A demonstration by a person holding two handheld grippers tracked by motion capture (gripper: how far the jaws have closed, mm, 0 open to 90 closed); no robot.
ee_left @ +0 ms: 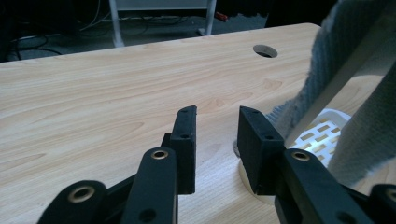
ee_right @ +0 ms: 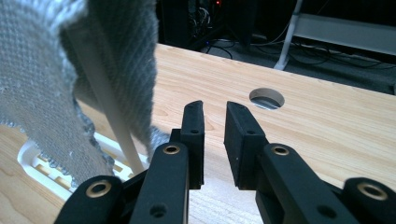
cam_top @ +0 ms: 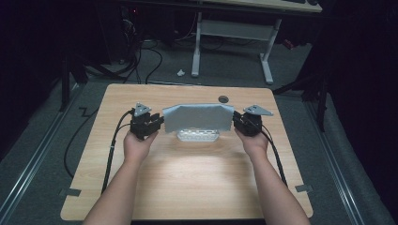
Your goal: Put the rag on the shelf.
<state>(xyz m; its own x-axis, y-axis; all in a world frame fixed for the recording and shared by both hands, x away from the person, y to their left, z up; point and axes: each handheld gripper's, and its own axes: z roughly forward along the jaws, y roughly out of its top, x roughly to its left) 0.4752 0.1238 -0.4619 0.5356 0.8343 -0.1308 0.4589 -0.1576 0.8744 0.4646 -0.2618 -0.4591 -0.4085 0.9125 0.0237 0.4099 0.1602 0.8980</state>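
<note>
A grey cloth is seen hanging over a thin white rack, near the far edge of the wooden table and about halfway between its left and right edges. The cloth is draped over the top bar of the rack and falls down on both sides. Under it, a flat white base with slots rests on the table.

The left gripper is held by the left hand just beside the left end of the cloth. In the left gripper view, its jaws are spread apart and nothing is held between them. The cloth is seen to the right of the jaws, very close to one of them. Whether that jaw touches the cloth cannot be told.

The right gripper is held by the right hand just beside the right end of the cloth. In the right gripper view, its jaws are parted a little, and only bare table is seen in the gap. The cloth hangs to the left of them, not pinched.

A round hole is seen in the table close to its far edge, behind the cloth. A black cable trails from the left gripper toward the near edge of the table.
</note>
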